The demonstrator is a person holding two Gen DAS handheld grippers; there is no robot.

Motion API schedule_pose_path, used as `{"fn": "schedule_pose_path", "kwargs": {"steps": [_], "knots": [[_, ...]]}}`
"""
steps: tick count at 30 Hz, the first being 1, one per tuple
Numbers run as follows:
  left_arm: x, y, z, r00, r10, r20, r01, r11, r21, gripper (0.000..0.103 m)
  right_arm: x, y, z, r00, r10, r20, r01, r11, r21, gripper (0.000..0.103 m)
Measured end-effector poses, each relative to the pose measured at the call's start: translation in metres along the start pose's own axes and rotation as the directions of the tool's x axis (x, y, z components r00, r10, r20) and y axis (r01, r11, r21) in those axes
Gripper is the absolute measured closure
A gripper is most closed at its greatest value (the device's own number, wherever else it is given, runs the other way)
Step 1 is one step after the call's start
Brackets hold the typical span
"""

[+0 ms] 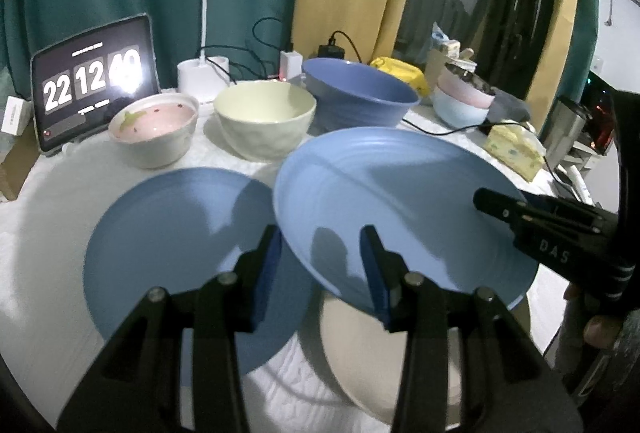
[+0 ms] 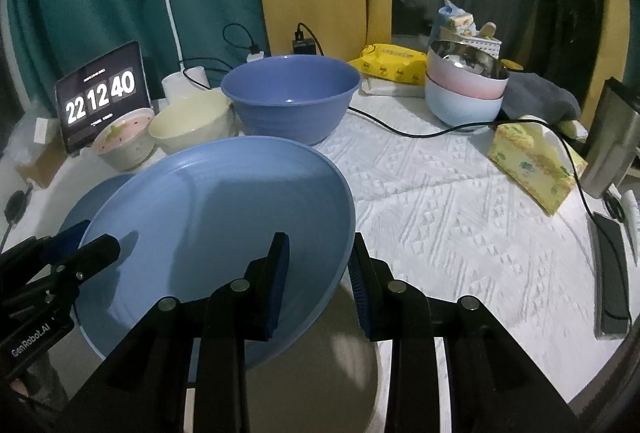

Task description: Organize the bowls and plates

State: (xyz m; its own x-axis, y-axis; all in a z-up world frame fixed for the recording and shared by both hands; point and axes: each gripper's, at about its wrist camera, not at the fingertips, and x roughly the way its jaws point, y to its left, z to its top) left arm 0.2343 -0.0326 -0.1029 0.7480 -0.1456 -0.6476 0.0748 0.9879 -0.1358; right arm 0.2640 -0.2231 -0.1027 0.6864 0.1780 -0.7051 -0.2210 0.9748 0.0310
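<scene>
A light blue plate (image 1: 400, 193) (image 2: 220, 213) hangs tilted above a cream plate (image 1: 360, 353) (image 2: 320, 373) on the white cloth. My left gripper (image 1: 322, 245) is shut on its near left rim, and my right gripper (image 2: 320, 239) is shut on its right rim. Each gripper shows in the other's view: the right gripper (image 1: 500, 205) and the left gripper (image 2: 92, 245). A second, darker blue plate (image 1: 172, 233) (image 2: 112, 181) lies flat to the left. Behind stand a pink-lined bowl (image 1: 154, 129), a cream bowl (image 1: 264, 121) and a large blue bowl (image 1: 360, 93) (image 2: 292, 101).
Stacked pink and pale blue bowls (image 2: 464, 93) sit at the back right. A black cable (image 2: 400, 131) crosses the cloth toward a yellow tissue pack (image 2: 532, 169). A tablet clock (image 1: 92, 81) and a lamp base (image 1: 200, 77) stand at the back left, a phone (image 2: 610, 273) at the right edge.
</scene>
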Motion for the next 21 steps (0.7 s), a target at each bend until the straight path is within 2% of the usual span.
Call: {"fn": "schedule_pose_path", "kwargs": {"steps": [11, 21], "knots": [[-0.023, -0.005, -0.018, 1.0, -0.015, 0.023, 0.015, 1.0, 0.016, 0.061, -0.026, 0.006, -0.018, 1.0, -0.02, 0.024, 0.02, 1.0, -0.002, 0.071], [-0.028, -0.013, -0.037, 1.0, -0.023, 0.009, 0.023, 0.999, 0.038, 0.061, -0.035, 0.005, -0.04, 0.999, -0.033, 0.02, 0.033, 0.999, 0.014, 0.071]]}}
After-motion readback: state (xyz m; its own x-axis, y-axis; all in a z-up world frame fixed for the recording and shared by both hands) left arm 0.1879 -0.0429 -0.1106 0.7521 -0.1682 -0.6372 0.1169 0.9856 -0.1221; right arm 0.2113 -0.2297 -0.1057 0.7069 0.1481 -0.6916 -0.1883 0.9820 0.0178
